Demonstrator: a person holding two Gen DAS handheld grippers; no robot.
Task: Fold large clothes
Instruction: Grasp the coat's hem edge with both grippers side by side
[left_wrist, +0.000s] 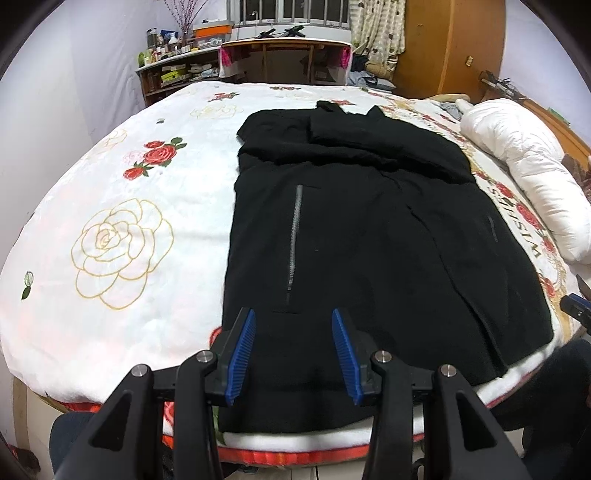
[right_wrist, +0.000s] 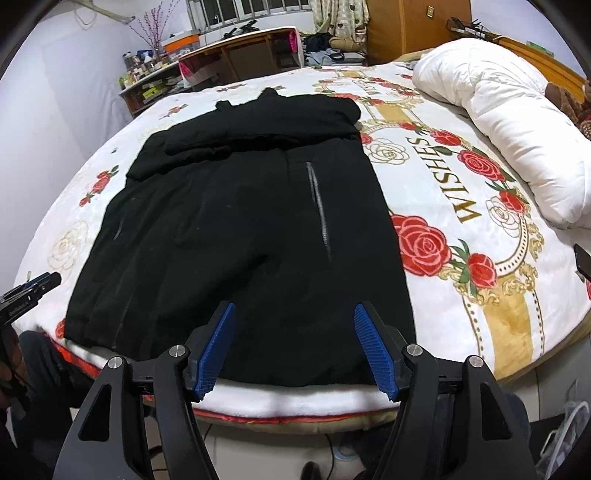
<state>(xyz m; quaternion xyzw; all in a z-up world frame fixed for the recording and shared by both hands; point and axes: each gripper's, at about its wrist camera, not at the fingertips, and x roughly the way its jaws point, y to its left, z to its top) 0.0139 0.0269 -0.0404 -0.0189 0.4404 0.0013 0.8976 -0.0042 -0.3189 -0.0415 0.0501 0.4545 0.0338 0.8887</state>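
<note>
Both grippers are hovering at the near edge of the bed, and the black jacket is lying flat on the rose-printed blanket, hem toward us and collar toward the far side, with its sleeves apparently folded across the upper body already. The left gripper is holding its jaws spread wide, gripping nothing, over the hem on the left half, just below the silver pocket zipper. The right gripper is likewise parted and empty, poised over the hem's right half. This is looking like the pause before the lengthwise fold. The next move calls for each gripper dropping to a hem corner, pinching through all the thick layers, then lifting together and carrying the hem up toward the collar without dragging the sleeves loose. The white duvet is lying well apart.
</note>
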